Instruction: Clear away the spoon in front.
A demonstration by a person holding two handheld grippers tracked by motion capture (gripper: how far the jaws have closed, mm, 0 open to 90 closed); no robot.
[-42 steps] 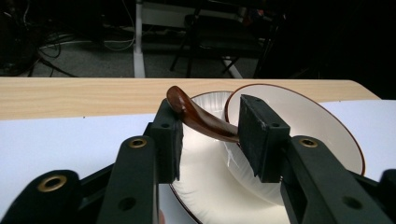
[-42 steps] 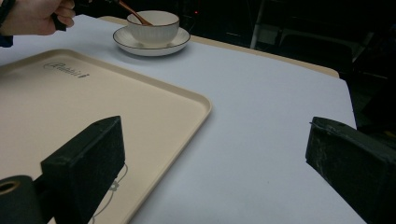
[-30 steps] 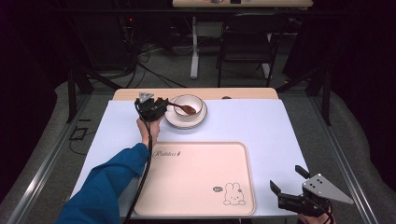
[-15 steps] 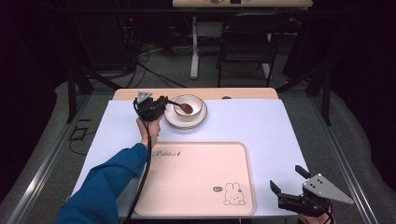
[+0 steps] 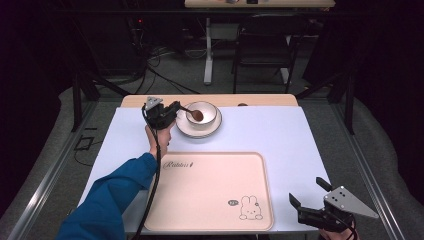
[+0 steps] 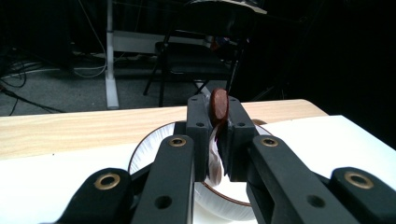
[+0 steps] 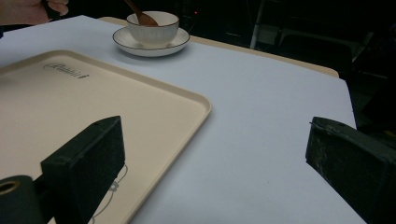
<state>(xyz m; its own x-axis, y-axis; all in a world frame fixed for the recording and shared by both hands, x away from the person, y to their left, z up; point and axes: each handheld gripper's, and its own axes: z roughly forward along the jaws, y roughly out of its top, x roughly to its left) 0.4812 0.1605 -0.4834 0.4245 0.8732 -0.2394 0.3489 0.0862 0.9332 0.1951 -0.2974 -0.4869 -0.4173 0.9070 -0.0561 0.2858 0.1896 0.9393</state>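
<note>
A white bowl (image 5: 206,116) stands on a white saucer (image 5: 198,132) at the far middle of the table. My left gripper (image 5: 173,108) is just left of the bowl, shut on the handle of a brown wooden spoon (image 5: 194,115) whose head hangs over the bowl. In the left gripper view the spoon (image 6: 218,105) stands edge-on between the closed jaws, with the bowl (image 6: 142,151) behind them. My right gripper (image 5: 306,190) rests open at the table's near right corner, nothing between its jaws. From the right gripper view, bowl (image 7: 156,29) and spoon (image 7: 141,17) are far off.
A large cream tray (image 5: 210,195) with a rabbit print lies at the near middle, its corner close to the right gripper (image 7: 215,140). A pale blue mat (image 5: 280,140) covers the table. The person's blue sleeve (image 5: 115,195) crosses the near left. Chairs and cables lie beyond the far edge.
</note>
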